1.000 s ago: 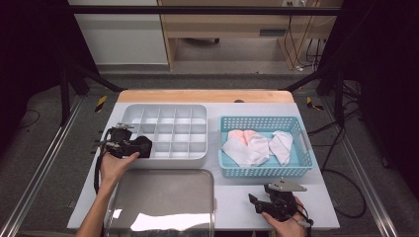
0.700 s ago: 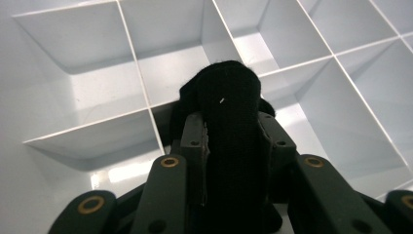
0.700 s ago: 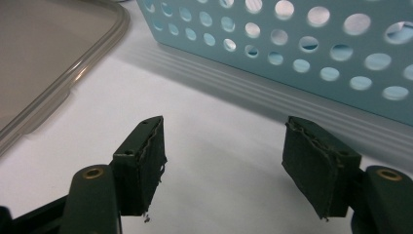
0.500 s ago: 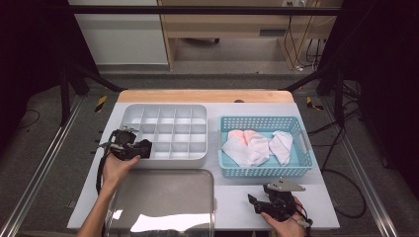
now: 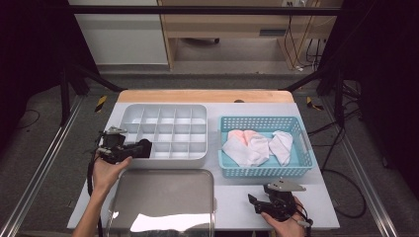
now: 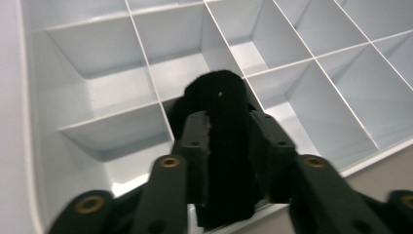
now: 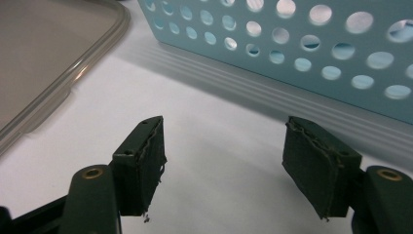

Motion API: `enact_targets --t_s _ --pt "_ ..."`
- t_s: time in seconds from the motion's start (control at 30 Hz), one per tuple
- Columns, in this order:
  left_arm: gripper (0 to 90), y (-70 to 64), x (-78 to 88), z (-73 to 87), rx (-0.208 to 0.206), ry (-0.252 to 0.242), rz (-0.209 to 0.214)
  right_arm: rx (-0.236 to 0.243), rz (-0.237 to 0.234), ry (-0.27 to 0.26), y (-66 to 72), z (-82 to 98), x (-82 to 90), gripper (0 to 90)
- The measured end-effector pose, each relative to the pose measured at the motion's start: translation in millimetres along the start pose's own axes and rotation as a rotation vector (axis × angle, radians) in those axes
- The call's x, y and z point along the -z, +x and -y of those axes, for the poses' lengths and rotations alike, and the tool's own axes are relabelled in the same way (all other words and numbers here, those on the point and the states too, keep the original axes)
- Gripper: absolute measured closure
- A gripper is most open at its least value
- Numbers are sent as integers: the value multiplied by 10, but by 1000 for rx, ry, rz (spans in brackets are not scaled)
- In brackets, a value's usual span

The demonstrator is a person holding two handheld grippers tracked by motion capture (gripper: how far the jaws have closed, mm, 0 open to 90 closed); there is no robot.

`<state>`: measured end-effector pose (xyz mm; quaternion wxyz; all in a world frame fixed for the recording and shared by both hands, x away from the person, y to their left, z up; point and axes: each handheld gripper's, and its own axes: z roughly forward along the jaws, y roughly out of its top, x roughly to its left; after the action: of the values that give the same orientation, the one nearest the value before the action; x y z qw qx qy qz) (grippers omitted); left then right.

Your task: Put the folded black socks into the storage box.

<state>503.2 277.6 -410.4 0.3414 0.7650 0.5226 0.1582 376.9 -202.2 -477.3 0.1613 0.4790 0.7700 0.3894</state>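
While the left gripper [image 6: 226,161] hangs over the front left corner of the white divided tray [image 5: 165,131], its jaws, which have just been closing, clamp a black rolled cloth [image 6: 225,141] above the compartments. Right gripper [image 7: 224,165] rests low on the bench [image 5: 232,197], jaws spread, nothing between, near the blue basket [image 7: 302,53] and the clear lid [image 5: 163,197].
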Motion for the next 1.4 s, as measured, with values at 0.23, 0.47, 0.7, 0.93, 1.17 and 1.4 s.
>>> enact_targets --t_s 0.23,0.47,0.7,0.93,1.17,1.4 --pt "765 -38 -97 41 -13 26 1 -6 2 -3 -3 4 12 321" --pt "755 -55 -132 76 -7 20 4 4 -1 -5 8 -1 12 322" --pt "556 -30 105 114 26 -119 8 -5 -11 -54 3 -32 86 325" --pt "467 -118 343 250 21 -239 23 -9 -5 -87 19 -59 139 310" --pt "428 -325 485 448 -14 -291 42 -14 -3 -130 15 -87 217 290" --pt "403 -464 608 670 -27 -322 45 -31 8 -172 9 -117 285 258"
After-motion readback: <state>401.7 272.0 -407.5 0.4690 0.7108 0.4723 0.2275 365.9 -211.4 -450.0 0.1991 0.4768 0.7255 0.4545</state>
